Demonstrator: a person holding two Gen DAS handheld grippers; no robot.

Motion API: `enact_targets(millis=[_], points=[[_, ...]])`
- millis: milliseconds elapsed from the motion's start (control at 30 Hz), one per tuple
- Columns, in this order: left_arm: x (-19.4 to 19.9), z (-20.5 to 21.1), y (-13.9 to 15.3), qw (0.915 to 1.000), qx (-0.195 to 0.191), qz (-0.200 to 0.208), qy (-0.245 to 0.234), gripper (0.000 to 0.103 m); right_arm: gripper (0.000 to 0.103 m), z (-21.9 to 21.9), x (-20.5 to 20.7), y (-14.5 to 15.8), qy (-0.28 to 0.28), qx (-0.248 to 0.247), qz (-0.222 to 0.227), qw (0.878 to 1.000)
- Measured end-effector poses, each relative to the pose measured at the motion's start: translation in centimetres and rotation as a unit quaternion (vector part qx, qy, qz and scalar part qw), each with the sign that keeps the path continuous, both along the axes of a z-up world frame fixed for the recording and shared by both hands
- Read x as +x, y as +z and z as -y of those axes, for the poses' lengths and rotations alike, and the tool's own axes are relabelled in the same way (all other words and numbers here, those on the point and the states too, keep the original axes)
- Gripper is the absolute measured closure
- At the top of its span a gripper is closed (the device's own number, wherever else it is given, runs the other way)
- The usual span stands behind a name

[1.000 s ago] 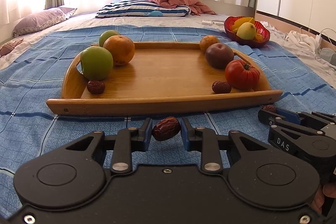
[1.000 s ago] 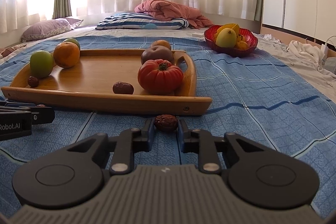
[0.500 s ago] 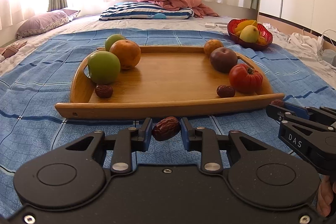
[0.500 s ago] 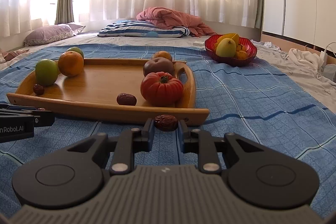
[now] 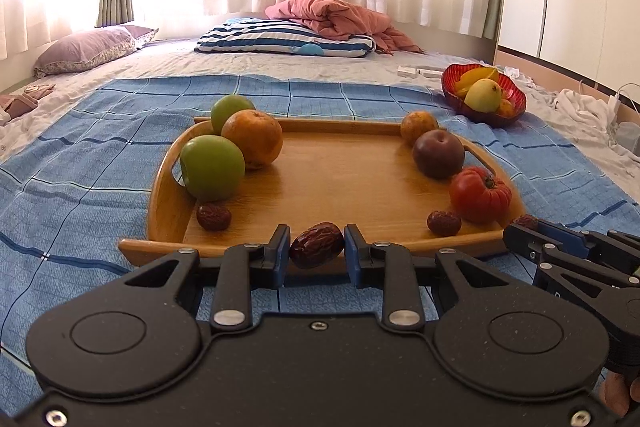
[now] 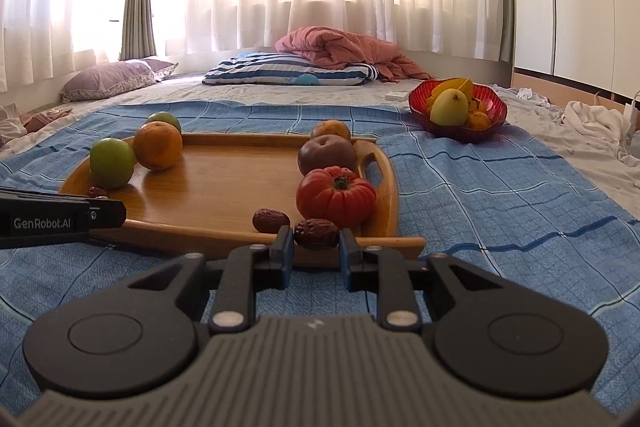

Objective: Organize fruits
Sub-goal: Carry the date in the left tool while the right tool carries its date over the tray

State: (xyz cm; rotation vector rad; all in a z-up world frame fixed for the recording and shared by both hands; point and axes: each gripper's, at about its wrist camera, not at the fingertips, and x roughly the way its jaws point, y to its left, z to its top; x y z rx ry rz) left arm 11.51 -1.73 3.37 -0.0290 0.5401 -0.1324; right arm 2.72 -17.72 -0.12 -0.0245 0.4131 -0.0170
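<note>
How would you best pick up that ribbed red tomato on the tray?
Grip the red tomato across its squat ribbed sides, probably from above or the near side. The dark round fruit sits right behind it and the tray rim is close on its right.

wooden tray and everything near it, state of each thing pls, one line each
left gripper: shut on a date
right gripper: shut on a date
wooden tray: flat on the blue blanket, middle bare
green apples: on the tray's left side
tomato: on the tray's right side
red bowl: full of fruit, beyond the tray
</note>
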Motion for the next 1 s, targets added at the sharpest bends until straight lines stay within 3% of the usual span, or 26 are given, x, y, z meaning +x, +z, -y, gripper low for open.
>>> enact_targets(millis=[533,1000], points=[[4.6,-2.3,2.6,0.9994,-0.031,0.009,0.012,0.076,0.075,-1.2,3.7,2.3,0.027,0.030,0.003,0.999],[9.9,-1.6,0.8,0.9997,-0.018,-0.009,0.012,0.076,0.075,-1.9,8.4,2.1,0.041,0.046,-0.022,0.998]])
